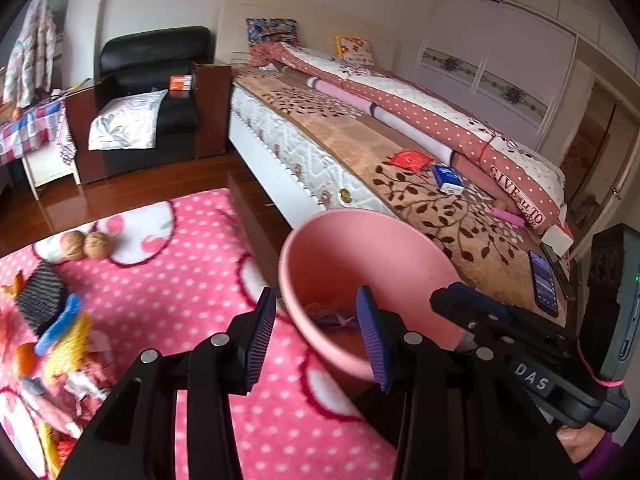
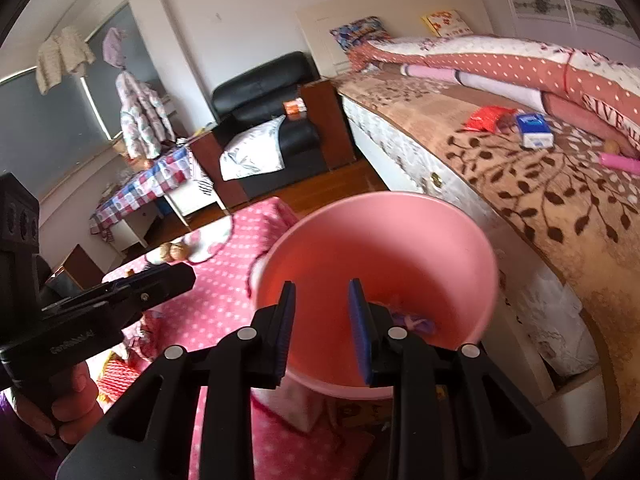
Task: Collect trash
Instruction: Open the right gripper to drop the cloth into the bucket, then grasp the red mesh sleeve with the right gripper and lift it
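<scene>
With both the left gripper (image 1: 316,336) and right gripper (image 2: 322,330) parted and empty, scraps should be sought beside the round pink plastic bucket (image 2: 400,216).

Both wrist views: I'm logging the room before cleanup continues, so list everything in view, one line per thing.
Bucket: one, pink, on the floor beside the bed, scraps inside.
Mat: one, pink with white dots, on the floor.
Walnuts: two, brown, on the mat.
Litter pile: several pieces, mixed colours, at the mat's left edge.
Red packet: one, on the bed.
Blue box: one, beside the red packet.
Phone: one, dark, at the bed's near end.
Armchair: one, black, beside the bed's head.
Left gripper: black, blue pads, open and empty.
Right gripper: black, blue pads, open and empty over the bucket.
</scene>
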{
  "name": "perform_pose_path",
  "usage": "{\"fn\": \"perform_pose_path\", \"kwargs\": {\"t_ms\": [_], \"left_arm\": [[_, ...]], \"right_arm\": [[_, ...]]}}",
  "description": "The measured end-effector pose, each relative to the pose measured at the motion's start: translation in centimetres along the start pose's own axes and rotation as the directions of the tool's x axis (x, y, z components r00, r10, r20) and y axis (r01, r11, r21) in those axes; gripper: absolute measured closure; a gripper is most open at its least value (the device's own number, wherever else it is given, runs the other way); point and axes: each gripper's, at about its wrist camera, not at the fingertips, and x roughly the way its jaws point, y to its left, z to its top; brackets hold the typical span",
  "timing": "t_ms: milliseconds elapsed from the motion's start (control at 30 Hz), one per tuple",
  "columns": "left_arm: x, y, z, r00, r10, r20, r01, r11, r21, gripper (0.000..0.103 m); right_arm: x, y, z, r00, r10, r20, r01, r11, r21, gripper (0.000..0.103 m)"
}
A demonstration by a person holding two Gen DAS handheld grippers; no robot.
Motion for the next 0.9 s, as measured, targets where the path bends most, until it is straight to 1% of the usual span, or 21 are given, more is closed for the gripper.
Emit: {"fn": "perform_pose_path", "kwargs": {"t_ms": [100, 267, 400, 600, 700, 833, 900], "left_arm": [[-1.4, 1.2, -0.5, 0.999, 0.030, 0.013, -0.030, 0.999, -0.012, 0.062], [-4.0, 3.7, -1.5, 0.993, 0.107, 0.046, -0.105, 0.994, -0.032, 0.062], [-6.3, 5.8, -2.4, 0.985, 0.161, 0.068, -0.157, 0.986, -0.058, 0.062], [-10.2, 9.4, -4.6, 0.961, 0.260, 0.094, -0.250, 0.963, -0.103, 0.062], [-11.7, 10.8, -5.7, 0.949, 0.301, 0.093, -0.289, 0.949, -0.124, 0.062], [-13.9, 13.0, -7.8, 0.923, 0.376, 0.085, -0.363, 0.921, -0.141, 0.062], [-14.7, 14.0, -8.8, 0.917, 0.393, 0.072, -0.379, 0.912, -0.156, 0.062]], "right_arm": [[-0.3, 1.4, -0.1, 0.999, 0.039, 0.011, -0.039, 0.999, -0.025, 0.075], [-0.5, 3.7, -0.7, 0.996, 0.081, 0.024, -0.079, 0.994, -0.081, 0.075], [0.1, 5.6, -1.4, 0.993, 0.114, -0.007, -0.114, 0.987, -0.109, 0.075], [0.9, 8.1, -2.6, 0.985, 0.164, -0.059, -0.171, 0.975, -0.138, 0.075], [1.2, 9.3, -3.2, 0.978, 0.191, -0.086, -0.203, 0.967, -0.154, 0.075], [1.6, 10.9, -4.0, 0.966, 0.226, -0.127, -0.246, 0.953, -0.174, 0.075], [1.8, 11.8, -4.5, 0.959, 0.242, -0.147, -0.267, 0.945, -0.190, 0.075]]}}
